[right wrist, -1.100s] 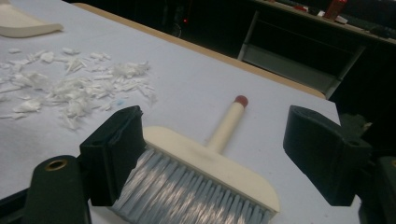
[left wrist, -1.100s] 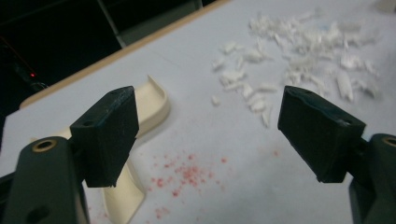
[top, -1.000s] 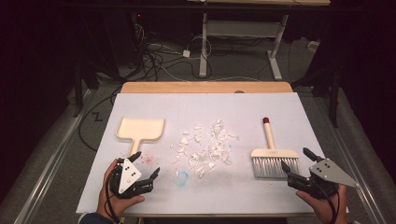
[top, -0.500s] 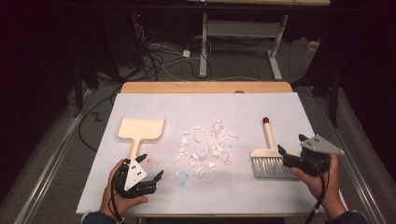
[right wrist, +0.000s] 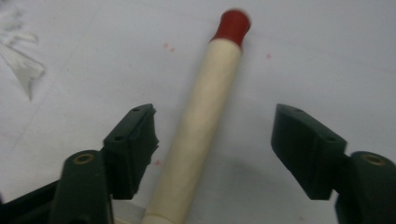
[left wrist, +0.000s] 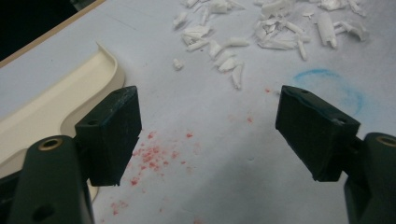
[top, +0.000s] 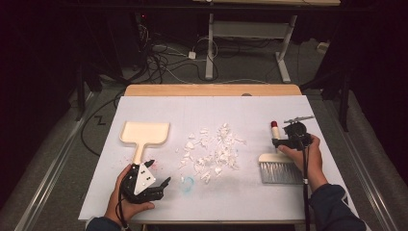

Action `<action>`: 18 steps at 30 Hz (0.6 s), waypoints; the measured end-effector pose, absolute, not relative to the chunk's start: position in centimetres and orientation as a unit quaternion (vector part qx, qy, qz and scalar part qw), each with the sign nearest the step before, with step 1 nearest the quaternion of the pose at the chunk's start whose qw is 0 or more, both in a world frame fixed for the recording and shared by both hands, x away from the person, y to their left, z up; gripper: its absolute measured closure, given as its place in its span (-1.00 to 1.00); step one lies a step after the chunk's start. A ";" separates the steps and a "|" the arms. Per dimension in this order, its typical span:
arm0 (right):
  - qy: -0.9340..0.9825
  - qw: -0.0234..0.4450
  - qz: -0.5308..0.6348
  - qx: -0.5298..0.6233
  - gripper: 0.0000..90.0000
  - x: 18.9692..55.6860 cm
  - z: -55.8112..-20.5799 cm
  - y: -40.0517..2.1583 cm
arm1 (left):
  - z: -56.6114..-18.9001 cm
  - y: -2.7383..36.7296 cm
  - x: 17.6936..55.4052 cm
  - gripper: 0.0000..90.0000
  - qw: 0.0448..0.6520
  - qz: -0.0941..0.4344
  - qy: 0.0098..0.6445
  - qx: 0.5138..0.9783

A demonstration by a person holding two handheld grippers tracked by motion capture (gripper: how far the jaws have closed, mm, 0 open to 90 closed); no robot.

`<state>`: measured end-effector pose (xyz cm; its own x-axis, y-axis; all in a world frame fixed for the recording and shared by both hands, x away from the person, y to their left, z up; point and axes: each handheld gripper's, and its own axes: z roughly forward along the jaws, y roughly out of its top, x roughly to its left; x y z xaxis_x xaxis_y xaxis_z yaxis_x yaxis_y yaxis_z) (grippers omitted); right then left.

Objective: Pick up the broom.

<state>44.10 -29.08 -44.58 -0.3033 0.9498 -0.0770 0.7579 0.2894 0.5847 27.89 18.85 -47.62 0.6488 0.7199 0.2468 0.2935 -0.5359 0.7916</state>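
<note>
Left gripper jaws wide apart; right gripper jaws just closing.

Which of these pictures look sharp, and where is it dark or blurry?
High view: the white table cover is well lit, the floor around it nearly black. Left gripper view: paper scraps fairly crisp, near jaws softer. Right gripper view: the brush handle and its red tip look slightly smeared, with a soft shadow beside them.

The brush has a smooth, matt cream handle that looks like painted wood, with a glossy red tip, and pale grey bristles. The dustpan looks like smooth cream plastic, the scraps like thin white paper or plastic. The table sheet is matt pale paper, the grippers' pads matt black rubber
</note>
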 end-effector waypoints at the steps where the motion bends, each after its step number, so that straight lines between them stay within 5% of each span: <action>1: 0.781 0.201 0.218 0.550 -0.12 44.5 -45.1 -28.9 | -47.7 18.7 27.8 -0.52 0.369 0.285 0.303 0.831; 7: 0.786 0.183 0.230 0.543 0.33 44.7 -45.7 -28.9 | -47.7 18.5 27.9 -0.52 0.367 0.284 0.297 0.834; 18: 0.808 0.191 0.229 0.508 0.57 44.8 -45.7 -28.6 | -47.6 18.2 28.3 -0.52 0.372 0.278 0.295 0.835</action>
<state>44.76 -28.57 -45.72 -0.4113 0.9084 -0.0756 0.7331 0.3790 0.5647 28.33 18.16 -47.61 0.6710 0.6998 0.2452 0.2848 -0.5486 0.7861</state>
